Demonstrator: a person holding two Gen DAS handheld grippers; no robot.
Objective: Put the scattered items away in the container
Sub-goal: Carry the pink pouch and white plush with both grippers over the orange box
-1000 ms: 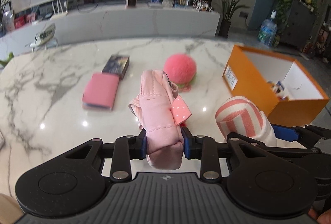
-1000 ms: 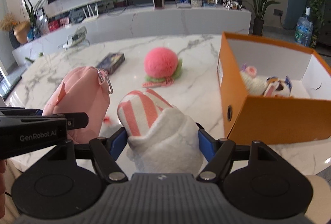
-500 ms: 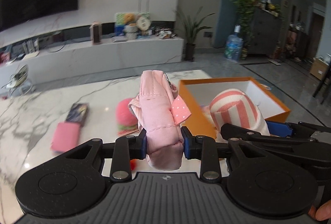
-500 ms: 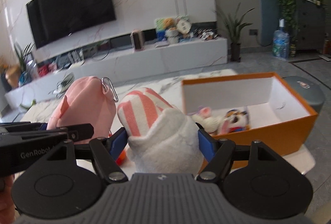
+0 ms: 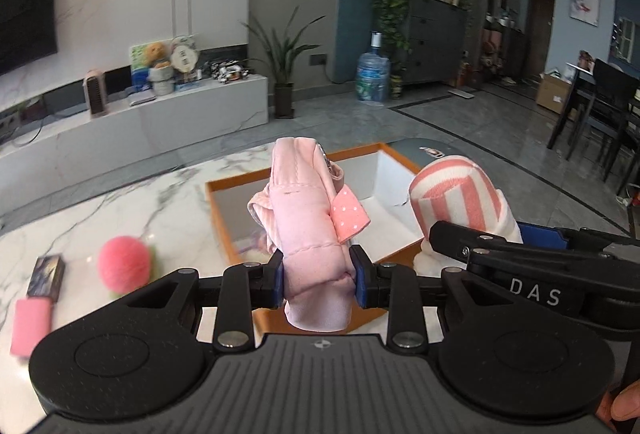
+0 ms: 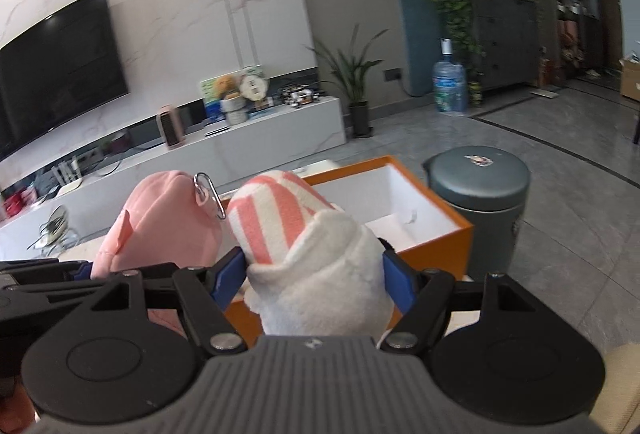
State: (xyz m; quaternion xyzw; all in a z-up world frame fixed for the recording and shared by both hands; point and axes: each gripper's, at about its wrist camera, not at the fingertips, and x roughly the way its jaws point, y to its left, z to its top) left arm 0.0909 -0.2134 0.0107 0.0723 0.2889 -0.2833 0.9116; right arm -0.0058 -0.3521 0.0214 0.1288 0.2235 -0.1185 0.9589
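Claws point(image 5: 319, 282) point(image 6: 314, 280) gripping pink pouch point(image 5: 308, 218), striped plush point(image 6: 296, 234), above orange box point(image 5: 224, 209) rim

Fleecy striped toy point(image 6: 316, 262), glossy marble table point(image 5: 132, 209) (veined).

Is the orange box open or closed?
Open. The orange box has no lid on it, and its white inside walls show behind the pink pouch and striped toy.
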